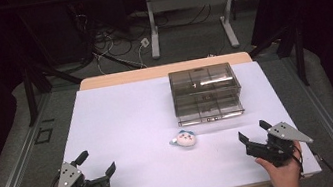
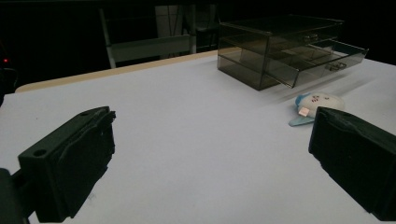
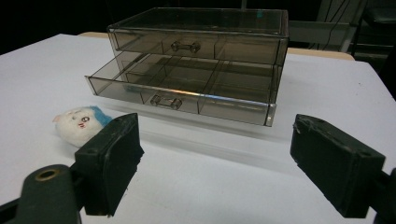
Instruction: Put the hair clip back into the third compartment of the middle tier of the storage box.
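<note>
A smoky clear plastic drawer box (image 1: 206,92) (image 2: 285,49) (image 3: 201,60) stands at the table's far middle; its lower drawer (image 3: 180,91) is pulled out and its upper drawer is in. A small white plush toy with blue ears (image 1: 184,139) (image 2: 315,105) (image 3: 79,123) lies on the table just in front of the box. My left gripper (image 1: 96,166) (image 2: 210,158) is held near the front left corner, open and holding nothing. My right gripper (image 1: 254,131) (image 3: 217,163) sits near the front right corner, open and holding nothing, pointed at the drawer box.
The white table top (image 1: 129,129) has a wooden strip (image 1: 116,78) along its far edge. Beyond it stand a desk frame (image 1: 190,14) and loose cables (image 1: 111,46) on the grey floor. Dark curtains close in both sides.
</note>
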`<action>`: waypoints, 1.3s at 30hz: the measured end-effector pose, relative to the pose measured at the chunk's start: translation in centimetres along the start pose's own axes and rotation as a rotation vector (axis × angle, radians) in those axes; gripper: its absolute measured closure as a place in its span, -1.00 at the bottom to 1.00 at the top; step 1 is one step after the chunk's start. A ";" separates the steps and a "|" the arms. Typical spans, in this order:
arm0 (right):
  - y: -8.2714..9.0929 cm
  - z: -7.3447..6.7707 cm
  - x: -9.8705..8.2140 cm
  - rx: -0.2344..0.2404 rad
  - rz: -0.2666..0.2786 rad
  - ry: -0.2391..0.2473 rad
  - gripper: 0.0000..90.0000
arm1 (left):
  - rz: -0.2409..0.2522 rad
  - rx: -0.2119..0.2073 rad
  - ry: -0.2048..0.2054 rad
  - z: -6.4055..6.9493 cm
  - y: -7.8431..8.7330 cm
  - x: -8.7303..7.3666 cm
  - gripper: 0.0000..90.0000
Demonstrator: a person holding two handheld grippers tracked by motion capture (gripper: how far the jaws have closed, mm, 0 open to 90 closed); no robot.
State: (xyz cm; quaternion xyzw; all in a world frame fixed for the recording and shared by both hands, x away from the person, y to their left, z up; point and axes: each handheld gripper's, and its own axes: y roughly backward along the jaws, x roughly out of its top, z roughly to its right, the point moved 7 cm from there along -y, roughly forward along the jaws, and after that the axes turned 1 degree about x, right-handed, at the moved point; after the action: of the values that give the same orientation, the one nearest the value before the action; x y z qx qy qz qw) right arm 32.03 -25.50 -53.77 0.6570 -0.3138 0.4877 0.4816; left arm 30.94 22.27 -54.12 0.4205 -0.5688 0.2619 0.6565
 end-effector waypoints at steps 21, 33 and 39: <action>-0.5 -2.1 0.0 0.050 -0.035 0.017 -0.64 | -0.018 -0.031 0.053 0.1 -0.1 -0.4 -0.99; -1.8 -3.9 0.3 0.078 -0.095 0.021 -0.64 | -0.022 -0.040 0.045 0.4 -0.4 -0.5 -0.99; -2.5 -4.6 0.5 0.092 -0.104 0.036 -0.64 | -0.028 -0.042 0.041 0.5 -0.4 -0.6 -0.99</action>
State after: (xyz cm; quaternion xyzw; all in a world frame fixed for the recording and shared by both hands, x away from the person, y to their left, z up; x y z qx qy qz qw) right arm 32.87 -20.26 -53.88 0.6852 -0.2478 0.4877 0.4809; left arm 30.87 21.70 -54.78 0.4089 -0.5547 0.2492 0.6804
